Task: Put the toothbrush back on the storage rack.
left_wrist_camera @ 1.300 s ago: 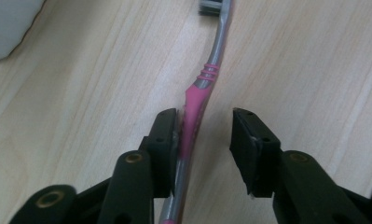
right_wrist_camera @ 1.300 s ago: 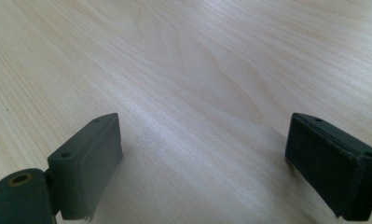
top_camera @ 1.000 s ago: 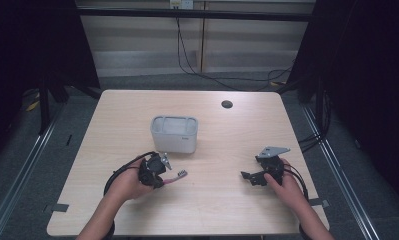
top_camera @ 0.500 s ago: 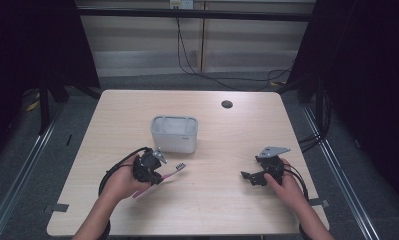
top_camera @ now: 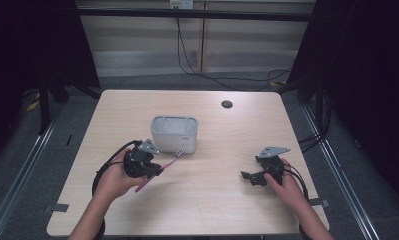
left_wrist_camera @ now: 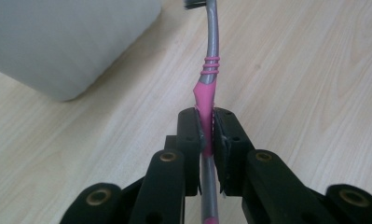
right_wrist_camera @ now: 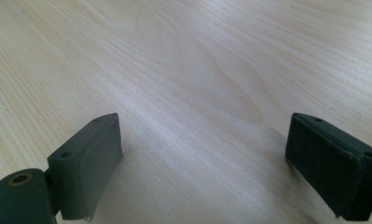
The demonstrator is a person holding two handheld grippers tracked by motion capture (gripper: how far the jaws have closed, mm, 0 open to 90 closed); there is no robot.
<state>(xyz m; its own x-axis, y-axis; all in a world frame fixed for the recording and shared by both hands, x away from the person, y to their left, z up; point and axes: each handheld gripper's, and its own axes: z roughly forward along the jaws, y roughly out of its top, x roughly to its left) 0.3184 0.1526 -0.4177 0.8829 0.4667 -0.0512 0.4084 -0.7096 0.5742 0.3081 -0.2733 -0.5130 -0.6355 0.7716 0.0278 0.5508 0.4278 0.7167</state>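
Left gripper view, left gripper (left_wrist_camera: 207, 133) clamped on pink-and-grey toothbrush (left_wrist_camera: 210, 74) at its handle, brush head angled up toward grey container (top_camera: 174, 132), left hand (top_camera: 118, 176) raised off wooden table (top_camera: 207, 200), right gripper (right_wrist_camera: 202, 163) spread wide, low over bare tabletop, right hand (top_camera: 287, 185) near table's right edge.

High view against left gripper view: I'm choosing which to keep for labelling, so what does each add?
High view alone: the whole pale wooden table, the right gripper with open jaws, and both forearms. Left gripper view alone: black pads clamped on the handle's pink part, with its ribbed rings. Both: the left gripper, the pink and grey toothbrush it holds, and the grey rounded plastic box.
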